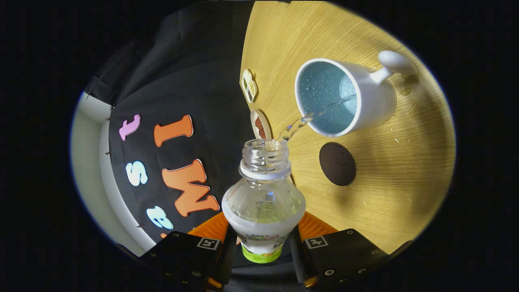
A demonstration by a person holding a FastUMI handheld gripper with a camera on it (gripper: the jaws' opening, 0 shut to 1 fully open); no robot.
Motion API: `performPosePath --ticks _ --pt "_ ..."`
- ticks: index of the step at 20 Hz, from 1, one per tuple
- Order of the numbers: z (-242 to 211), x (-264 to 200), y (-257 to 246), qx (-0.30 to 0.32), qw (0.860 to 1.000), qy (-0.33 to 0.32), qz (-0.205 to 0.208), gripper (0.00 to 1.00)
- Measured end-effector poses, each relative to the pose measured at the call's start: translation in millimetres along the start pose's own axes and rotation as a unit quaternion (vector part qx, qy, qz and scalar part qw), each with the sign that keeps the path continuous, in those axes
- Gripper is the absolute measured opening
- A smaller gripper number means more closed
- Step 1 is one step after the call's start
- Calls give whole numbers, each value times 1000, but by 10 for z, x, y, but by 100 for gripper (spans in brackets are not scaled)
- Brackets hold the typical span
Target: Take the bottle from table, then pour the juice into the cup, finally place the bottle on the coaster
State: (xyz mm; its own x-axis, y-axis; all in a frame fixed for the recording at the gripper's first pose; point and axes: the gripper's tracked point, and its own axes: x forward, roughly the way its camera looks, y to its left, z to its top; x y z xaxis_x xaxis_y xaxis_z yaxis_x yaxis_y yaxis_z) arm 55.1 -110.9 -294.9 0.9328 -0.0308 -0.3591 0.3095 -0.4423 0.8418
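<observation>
My gripper [262,243] is shut on a clear plastic bottle [263,202], both fingers pressing its labelled lower body. The bottle has no cap and is tipped toward the table, which looks turned on its side from here. A thin clear stream [302,121] runs from the bottle's mouth into a white cup [346,97] with a pale blue inside and a handle on its far side. Liquid and bubbles show inside the cup. A dark round coaster [337,164] lies flat on the wooden table [405,170], just beside the cup and beyond the bottle's mouth.
Two small flat tiles, one squarish [249,85] and one round [260,125], lie near the table's edge by the black booth wall. A few droplets dot the wood around the cup's handle.
</observation>
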Motion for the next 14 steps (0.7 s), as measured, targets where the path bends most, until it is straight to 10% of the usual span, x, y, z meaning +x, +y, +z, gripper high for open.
performPosePath --ticks 14 --pt "34 34 8 31 1000 0 -5 61"
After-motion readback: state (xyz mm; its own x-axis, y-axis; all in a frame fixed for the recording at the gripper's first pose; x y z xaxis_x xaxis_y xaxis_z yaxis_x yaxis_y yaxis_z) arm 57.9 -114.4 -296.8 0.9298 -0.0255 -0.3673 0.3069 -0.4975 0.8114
